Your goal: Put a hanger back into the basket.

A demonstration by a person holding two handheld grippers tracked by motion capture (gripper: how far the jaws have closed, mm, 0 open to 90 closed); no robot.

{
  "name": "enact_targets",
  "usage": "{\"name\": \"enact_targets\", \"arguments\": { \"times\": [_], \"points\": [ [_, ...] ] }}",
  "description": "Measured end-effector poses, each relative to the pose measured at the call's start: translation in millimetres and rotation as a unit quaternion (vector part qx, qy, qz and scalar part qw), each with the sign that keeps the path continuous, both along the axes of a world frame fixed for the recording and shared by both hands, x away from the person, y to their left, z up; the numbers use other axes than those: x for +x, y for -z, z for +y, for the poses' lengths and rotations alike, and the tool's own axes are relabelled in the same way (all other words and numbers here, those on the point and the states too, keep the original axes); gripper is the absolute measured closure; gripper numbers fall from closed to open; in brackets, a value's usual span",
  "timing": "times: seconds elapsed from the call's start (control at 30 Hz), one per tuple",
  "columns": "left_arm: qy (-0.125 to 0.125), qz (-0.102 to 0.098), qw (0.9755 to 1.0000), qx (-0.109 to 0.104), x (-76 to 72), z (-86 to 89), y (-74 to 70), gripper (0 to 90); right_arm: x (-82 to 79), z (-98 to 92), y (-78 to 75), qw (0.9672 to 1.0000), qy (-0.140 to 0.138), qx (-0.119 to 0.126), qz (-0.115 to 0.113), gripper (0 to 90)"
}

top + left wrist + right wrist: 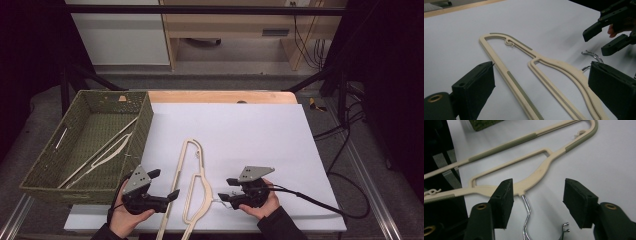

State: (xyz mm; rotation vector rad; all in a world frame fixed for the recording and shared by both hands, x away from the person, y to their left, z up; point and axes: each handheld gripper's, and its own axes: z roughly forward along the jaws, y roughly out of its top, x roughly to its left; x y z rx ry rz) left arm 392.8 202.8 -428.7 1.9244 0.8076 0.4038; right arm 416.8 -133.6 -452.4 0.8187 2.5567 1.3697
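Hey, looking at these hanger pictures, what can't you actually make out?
- Hanger on the table: its near end is cut off by the high view's bottom edge.
- Metal hook: its lower curve is cut off by the right gripper view's bottom edge.
- Hangers in the basket: count unclear, they overlap.

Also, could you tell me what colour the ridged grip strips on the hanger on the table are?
Dull olive green, set into the cream hanger; the grip strips show best in the right gripper view.
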Motion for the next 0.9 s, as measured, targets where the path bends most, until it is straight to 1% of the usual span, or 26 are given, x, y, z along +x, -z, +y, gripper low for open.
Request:
{"name": "enact_targets", "arguments": {
  "times": [0.07, 0.17, 0.27, 0.37, 0.4, 0.47, 0.5, 0.53, 0.6, 0.63, 0.7, 0.73, 0.8, 0.9],
  "points": [
    [-0.001, 0.001, 1.0000, 0.005, 0.5, -1.0, 1.5, 7.1, -0.5, 2.4, 4.5, 0.9999, -0.007, -0.011, 0.001, 46.1],
    [0.002, 0.000, 0.9999, 0.011, 0.0, -2.8, 2.7, 7.1, -1.3, 3.9, 8.1, 0.9996, -0.016, -0.024, -0.003, 52.0],
    [0.005, 0.002, 0.9999, 0.015, 0.3, -4.2, 5.0, 7.4, -1.5, 5.2, 10.7, 0.9992, -0.028, -0.028, -0.003, 58.4],
    [0.009, 0.006, 0.9997, 0.020, 0.7, -6.3, 7.8, 7.5, -1.5, 8.7, 14.9, 0.9989, -0.039, -0.027, 0.005, 63.3],
    [0.011, 0.007, 0.9997, 0.020, 0.8, -7.2, 8.4, 7.6, -1.5, 9.7, 16.4, 0.9987, -0.041, -0.029, 0.007, 65.0],
    [0.014, 0.008, 0.9996, 0.023, 1.0, -8.8, 9.0, 7.7, -1.2, 10.6, 19.4, 0.9981, -0.048, -0.039, 0.004, 67.1],
    [0.015, 0.010, 0.9996, 0.024, 0.9, -10.2, 9.8, 7.7, -0.6, 11.3, 21.2, 0.9979, -0.050, -0.041, 0.001, 68.4],
    [0.016, 0.011, 0.9995, 0.025, 0.7, -10.8, 10.1, 7.8, -0.1, 12.4, 23.7, 0.9975, -0.055, -0.044, 0.001, 70.3],
    [0.018, 0.011, 0.9994, 0.027, 0.3, -12.4, 11.0, 7.8, 0.4, 13.6, 26.0, 0.9971, -0.059, -0.049, 0.002, 72.2],
    [0.019, 0.011, 0.9994, 0.027, 0.1, -13.2, 11.3, 7.8, 0.2, 14.8, 27.1, 0.9972, -0.054, -0.052, 0.003, 73.8],
    [0.022, 0.013, 0.9993, 0.028, 0.2, -14.1, 11.6, 7.8, 0.7, 16.9, 28.7, 0.9967, -0.059, -0.056, 0.005, 76.1],
    [0.022, 0.013, 0.9993, 0.028, 0.1, -14.8, 11.9, 7.8, 0.7, 18.2, 29.4, 0.9961, -0.064, -0.060, 0.002, 77.2],
    [0.024, 0.015, 0.9992, 0.029, -0.1, -15.6, 12.3, 7.9, -0.2, 20.2, 30.0, 0.9957, -0.062, -0.068, -0.003, 79.9],
    [0.025, 0.016, 0.9991, 0.030, -0.9, -18.0, 12.8, 7.9, 0.3, 20.5, 30.0, 0.9955, -0.066, -0.068, -0.001, 84.6]
  ]
}}
